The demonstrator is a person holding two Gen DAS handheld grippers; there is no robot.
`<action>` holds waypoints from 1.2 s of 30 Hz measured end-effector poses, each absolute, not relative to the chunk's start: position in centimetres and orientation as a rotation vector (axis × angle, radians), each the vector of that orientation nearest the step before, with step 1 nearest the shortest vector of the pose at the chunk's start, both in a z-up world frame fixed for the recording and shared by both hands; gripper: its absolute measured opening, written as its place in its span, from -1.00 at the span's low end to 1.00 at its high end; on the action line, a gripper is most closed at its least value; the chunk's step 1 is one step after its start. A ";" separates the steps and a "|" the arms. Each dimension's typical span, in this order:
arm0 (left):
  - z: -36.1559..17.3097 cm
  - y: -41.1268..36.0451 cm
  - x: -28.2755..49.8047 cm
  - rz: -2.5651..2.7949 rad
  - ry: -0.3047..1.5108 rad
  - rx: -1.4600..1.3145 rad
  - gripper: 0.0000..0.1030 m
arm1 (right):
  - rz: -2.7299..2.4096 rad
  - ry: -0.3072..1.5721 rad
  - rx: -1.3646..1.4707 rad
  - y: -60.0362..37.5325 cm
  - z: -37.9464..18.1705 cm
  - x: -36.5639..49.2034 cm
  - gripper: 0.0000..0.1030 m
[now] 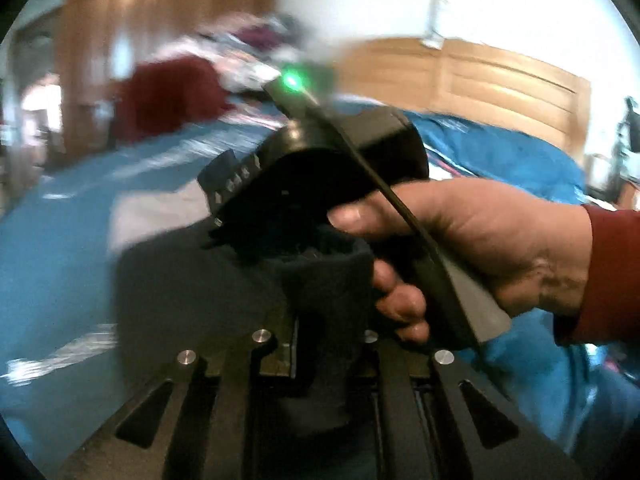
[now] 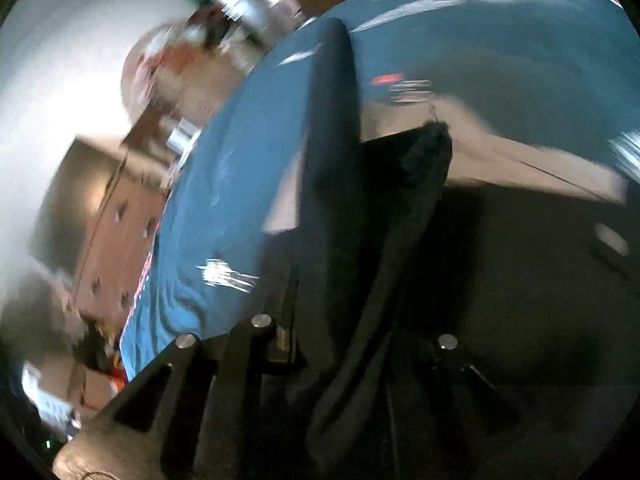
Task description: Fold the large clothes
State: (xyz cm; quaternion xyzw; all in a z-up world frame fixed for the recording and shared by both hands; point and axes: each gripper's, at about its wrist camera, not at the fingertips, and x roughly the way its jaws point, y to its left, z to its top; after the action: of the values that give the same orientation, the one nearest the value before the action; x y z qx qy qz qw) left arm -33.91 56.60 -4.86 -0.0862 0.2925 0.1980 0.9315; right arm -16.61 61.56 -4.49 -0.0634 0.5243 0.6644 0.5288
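A large dark grey garment (image 1: 192,292) lies on a bed with a blue cover (image 1: 60,240). My left gripper (image 1: 320,280) is shut on a bunched fold of the dark garment, held above the bed. Straight ahead in the left wrist view is my right gripper's body (image 1: 320,168), held by a hand (image 1: 460,240) in a red sleeve. In the right wrist view my right gripper (image 2: 352,280) is shut on a hanging fold of the dark garment (image 2: 400,220); its far corner (image 2: 432,136) stands up. Both views are motion-blurred.
A pile of clothes, one dark red (image 1: 168,92), sits at the bed's far end. A wooden headboard (image 1: 480,80) and wooden wardrobe (image 1: 160,0) stand behind. In the right wrist view a wooden dresser (image 2: 116,232) stands beside the bed's edge (image 2: 168,216).
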 end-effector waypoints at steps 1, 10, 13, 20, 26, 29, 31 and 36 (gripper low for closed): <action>-5.9 55.9 -31.3 0.364 0.644 -0.179 -0.80 | 1.550 1.270 -0.141 60.3 -5.5 -14.6 -0.77; -6.7 52.8 -22.5 0.271 0.715 -0.195 -0.75 | 1.541 1.399 -0.019 56.8 -8.8 -6.2 -0.77; -9.5 52.7 -19.4 0.274 0.773 -0.219 -0.67 | 1.560 1.452 0.003 57.8 -10.4 -5.0 -0.78; -11.0 52.1 -18.9 0.270 0.829 -0.241 -0.21 | 1.603 1.612 0.106 57.6 -12.6 -3.5 -0.70; -5.2 50.7 -32.5 0.336 0.649 -0.289 0.15 | 1.623 1.613 0.054 51.7 -10.0 -3.5 0.07; -4.6 50.4 -38.0 0.443 0.615 -0.273 0.19 | 1.610 1.606 0.019 49.1 -9.8 -4.4 0.29; -5.2 50.7 -40.4 0.505 0.621 -0.298 0.19 | 1.621 1.598 -0.004 47.8 -9.5 -5.7 0.35; -7.3 53.1 -41.6 0.582 0.658 -0.295 0.20 | 1.585 1.508 -0.052 46.2 -9.1 -8.0 0.23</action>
State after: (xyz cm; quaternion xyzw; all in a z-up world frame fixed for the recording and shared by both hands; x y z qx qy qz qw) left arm -41.56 53.06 -7.33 -0.1423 0.3175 0.2806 0.8945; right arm -8.00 46.24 -9.11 -0.0211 0.6121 0.6438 0.4587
